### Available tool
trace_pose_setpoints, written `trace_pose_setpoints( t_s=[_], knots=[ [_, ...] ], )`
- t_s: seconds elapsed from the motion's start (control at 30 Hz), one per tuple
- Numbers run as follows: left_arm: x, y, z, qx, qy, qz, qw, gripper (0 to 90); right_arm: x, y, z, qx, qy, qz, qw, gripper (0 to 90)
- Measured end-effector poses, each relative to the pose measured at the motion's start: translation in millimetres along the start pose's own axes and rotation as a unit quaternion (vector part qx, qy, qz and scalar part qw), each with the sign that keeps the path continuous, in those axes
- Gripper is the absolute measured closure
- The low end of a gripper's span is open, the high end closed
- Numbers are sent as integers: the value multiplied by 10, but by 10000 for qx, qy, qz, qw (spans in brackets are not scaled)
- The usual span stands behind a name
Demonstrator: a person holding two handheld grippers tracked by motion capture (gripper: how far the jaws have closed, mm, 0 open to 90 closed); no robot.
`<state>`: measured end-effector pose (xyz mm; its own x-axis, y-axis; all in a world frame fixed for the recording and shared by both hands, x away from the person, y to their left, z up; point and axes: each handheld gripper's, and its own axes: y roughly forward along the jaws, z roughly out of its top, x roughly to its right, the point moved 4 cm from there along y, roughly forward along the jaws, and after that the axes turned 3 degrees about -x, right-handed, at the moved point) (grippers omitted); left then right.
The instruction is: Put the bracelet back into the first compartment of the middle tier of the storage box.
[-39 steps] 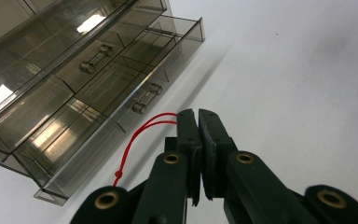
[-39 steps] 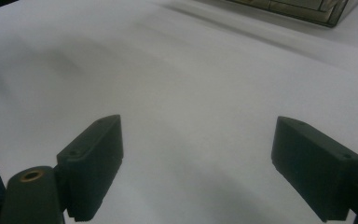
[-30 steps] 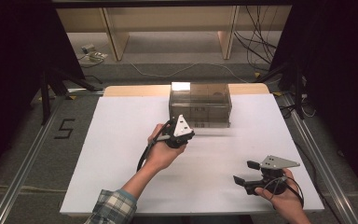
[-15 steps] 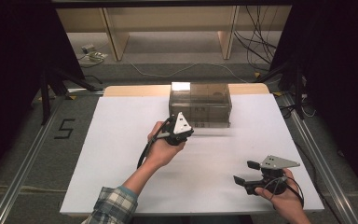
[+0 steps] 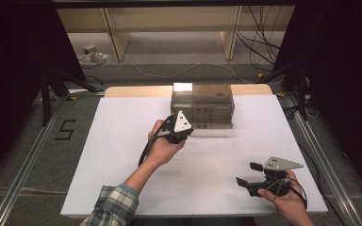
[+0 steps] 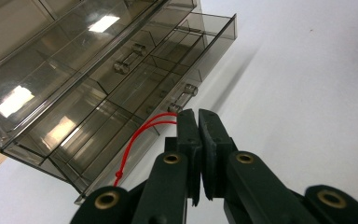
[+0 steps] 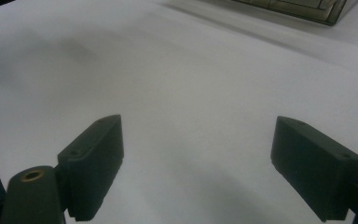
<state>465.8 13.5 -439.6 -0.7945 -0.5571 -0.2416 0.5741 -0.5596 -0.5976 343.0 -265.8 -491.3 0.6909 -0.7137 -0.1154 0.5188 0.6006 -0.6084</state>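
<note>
Work in hand: left tongs [image 6: 199, 116] draw out the lower drawer [image 6: 135, 116] of a clear smoky drawer box [image 5: 202, 104] by a red cord [image 6: 137, 135].
Box position: far middle of the white table [image 5: 122, 141], front facing the person.
Left tongs: closed, pinching the cord loop just before the drawer's handle [image 6: 182, 99]; the cord runs from the tips back along the drawer front.
Right tongs [image 5: 248, 175]: wide open, nothing between them, resting near the table's front right edge, well apart from the box.
Done: cord gripped; drawer appears slightly out from the box front.
Left: judged most of the pull remains; drawer compartments look empty as far as visible.
Upper drawer [image 6: 102, 60]: seems closed, handle untouched.
</note>
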Motion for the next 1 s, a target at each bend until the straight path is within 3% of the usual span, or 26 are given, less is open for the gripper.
trace_pose_setpoints(
  t_s=[1.0],
  knots=[
    [-171,48,71,-90,85,103,9999,878,-2,-3,-2,-14,54,-19,10000,181]
  ],
)
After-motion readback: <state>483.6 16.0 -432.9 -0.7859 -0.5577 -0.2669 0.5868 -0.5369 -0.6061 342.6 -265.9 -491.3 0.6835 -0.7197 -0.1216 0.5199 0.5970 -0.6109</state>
